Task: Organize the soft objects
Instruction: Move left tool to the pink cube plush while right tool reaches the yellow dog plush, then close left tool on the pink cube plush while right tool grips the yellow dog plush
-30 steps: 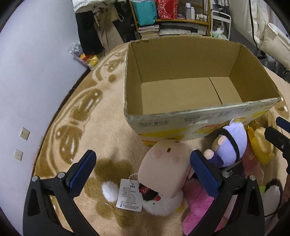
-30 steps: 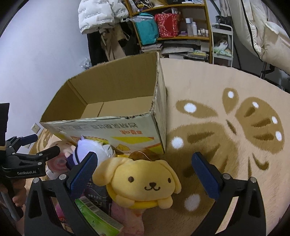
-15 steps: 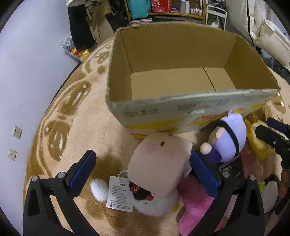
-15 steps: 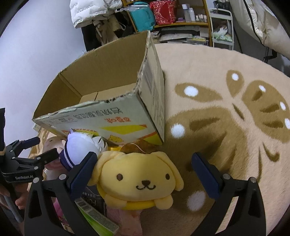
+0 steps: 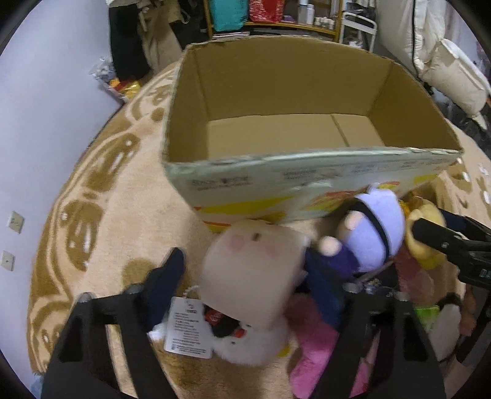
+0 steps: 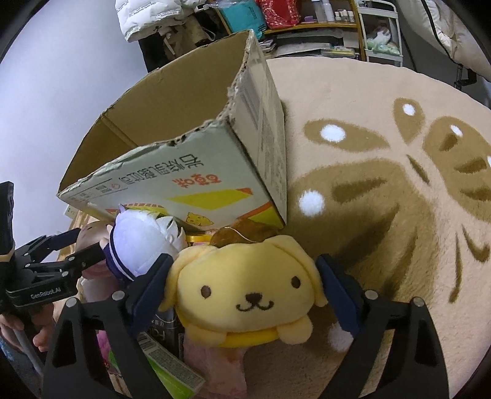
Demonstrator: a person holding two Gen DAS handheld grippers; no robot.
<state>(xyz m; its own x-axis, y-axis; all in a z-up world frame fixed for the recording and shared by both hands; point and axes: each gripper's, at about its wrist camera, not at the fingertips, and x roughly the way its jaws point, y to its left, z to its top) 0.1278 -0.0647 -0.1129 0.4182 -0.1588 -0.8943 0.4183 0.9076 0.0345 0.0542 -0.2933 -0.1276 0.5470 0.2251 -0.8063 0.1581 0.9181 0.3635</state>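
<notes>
An open, empty cardboard box (image 5: 307, 172) stands on the rug; it also shows in the right wrist view (image 6: 190, 172). A pile of soft toys lies in front of it. My left gripper (image 5: 245, 282) has its jaws closing around a beige square plush (image 5: 254, 273) with pink cheeks; the left finger still stands a little off it. A purple-and-white doll (image 5: 374, 233) lies to its right. My right gripper (image 6: 245, 291) has its jaws pressed against both sides of a yellow dog plush (image 6: 245, 291). The purple doll (image 6: 138, 239) lies to the left of the dog.
A beige and brown patterned rug (image 6: 383, 184) covers the floor. A white plush with a paper tag (image 5: 187, 328) and a pink plush (image 5: 313, 343) lie under the beige one. A green packet (image 6: 172, 371) lies beneath the dog. Shelves (image 5: 276, 18) and clothes stand behind the box.
Both grippers moved down and forward into the pile. Both sets of jaws narrowed: the left around the beige plush, the right onto the yellow dog plush.
</notes>
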